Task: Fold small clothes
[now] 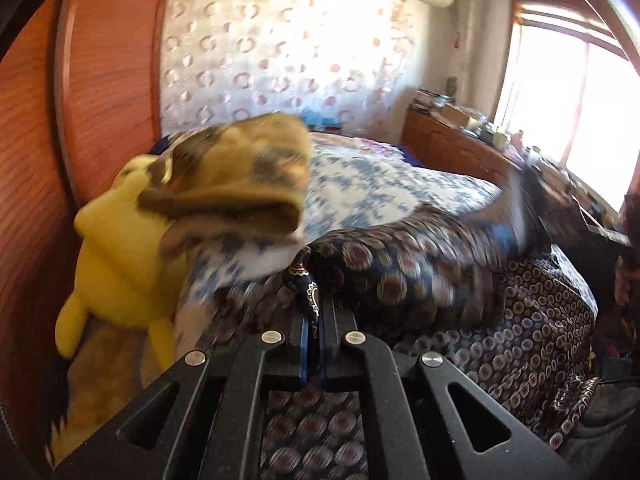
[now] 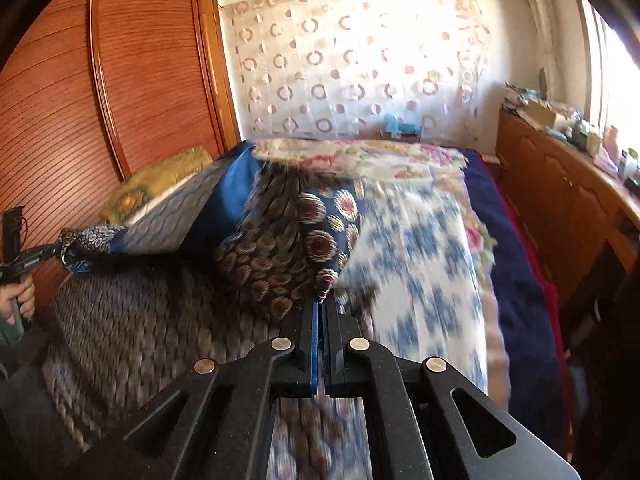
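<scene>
Both grippers have their jaws clenched on the same patterned garment, a dark navy cloth printed with ringed circles: my left gripper (image 1: 316,316) pinches one bunched corner of the garment (image 1: 400,272) just ahead of its fingertips, and my right gripper (image 2: 322,300) bites another edge of it. In the right wrist view I can see the left gripper out at the left, a hand (image 2: 18,300) on its grip, with cloth stretched from it across to my right, so I judge the garment is lifted and spread between the two, above the bed (image 2: 516,280). Everything is blurred, so I cannot tell sleeves from hem. I judge this the spreading step, before any fold. Next calls for laying the cloth flat on the near part of the bed, keeping both corners level and taut. Farther off lie a blue-and-white quilt (image 2: 416,248), a yellow plush toy (image 1: 120,264) at the left by the wooden wardrobe (image 2: 120,80), and a patterned curtain (image 2: 360,64) on the far wall.
</scene>
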Demonstrator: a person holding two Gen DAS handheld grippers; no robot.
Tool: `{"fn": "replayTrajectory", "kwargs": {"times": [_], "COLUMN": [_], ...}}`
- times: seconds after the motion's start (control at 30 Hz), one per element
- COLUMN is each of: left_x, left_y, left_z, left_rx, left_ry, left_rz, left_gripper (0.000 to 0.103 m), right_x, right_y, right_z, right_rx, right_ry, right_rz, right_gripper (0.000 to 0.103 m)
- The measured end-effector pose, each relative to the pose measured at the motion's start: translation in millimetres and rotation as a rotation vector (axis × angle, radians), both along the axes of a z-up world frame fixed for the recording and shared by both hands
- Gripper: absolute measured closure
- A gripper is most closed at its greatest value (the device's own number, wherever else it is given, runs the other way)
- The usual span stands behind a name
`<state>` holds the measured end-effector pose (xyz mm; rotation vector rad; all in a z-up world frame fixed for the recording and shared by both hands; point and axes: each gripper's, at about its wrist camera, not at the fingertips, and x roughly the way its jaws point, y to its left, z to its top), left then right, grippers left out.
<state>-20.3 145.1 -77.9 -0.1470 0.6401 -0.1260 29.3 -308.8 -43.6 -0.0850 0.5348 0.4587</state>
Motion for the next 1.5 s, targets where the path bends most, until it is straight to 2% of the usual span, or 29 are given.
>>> {"fn": "replayTrajectory", "kwargs": {"times": [0.2, 0.3, 0.37, 0.47, 0.57, 0.67, 0.7, 0.73, 0.8, 1.03, 1.33, 1.5], "left_x": [-13, -9, -10, -20, -26, -26, -24, -22, -17, 2, 8, 9], "left_y": [18, 16, 17, 23, 25, 24, 23, 24, 21, 13, 22, 28], "left_z": [-12, -9, -4, 5, 18, 27, 28, 30, 29, 24, 19, 13], "left_rx": [-0.033, -0.03, -0.026, -0.013, 0.012, 0.023, 0.023, 0.023, 0.024, 0.062, 0.043, 0.034], "left_ry": [0.02, 0.025, 0.016, -0.015, -0.069, -0.101, -0.105, -0.107, -0.1, -0.071, -0.052, -0.035], "left_rz": [0.054, 0.042, 0.031, 0.026, 0.031, 0.011, 0.005, 0.002, -0.003, -0.002, 0.039, 0.06], "left_gripper": [0.099, 0.098, 0.094, 0.084, 0.059, 0.033, 0.024, 0.024, 0.024, 0.024, 0.024, 0.024], "right_x": [-37, -41, -39, -36, -35, -44, -45, -44, -43, -13, 52, 56], "right_y": [-32, -33, -26, -20, -19, -26, -29, -32, -37, -29, -1, 6], "right_z": [-20, -30, -30, -25, -19, -10, -7, -3, 2, 12, -9, -21], "right_rx": [0.02, -0.004, -0.055, -0.058, -0.075, -0.068, -0.061, -0.047, -0.036, -0.037, -0.076, -0.092], "right_ry": [0.082, 0.121, 0.102, 0.103, 0.086, 0.055, 0.046, 0.033, 0.011, -0.024, 0.058, 0.14], "right_rz": [-0.031, -0.032, -0.04, -0.025, -0.033, -0.047, -0.052, -0.06, -0.079, -0.134, -0.128, -0.11], "right_gripper": [0.102, 0.102, 0.102, 0.1, 0.097, 0.069, 0.054, 0.047, 0.044, 0.043, 0.043, 0.043]}}
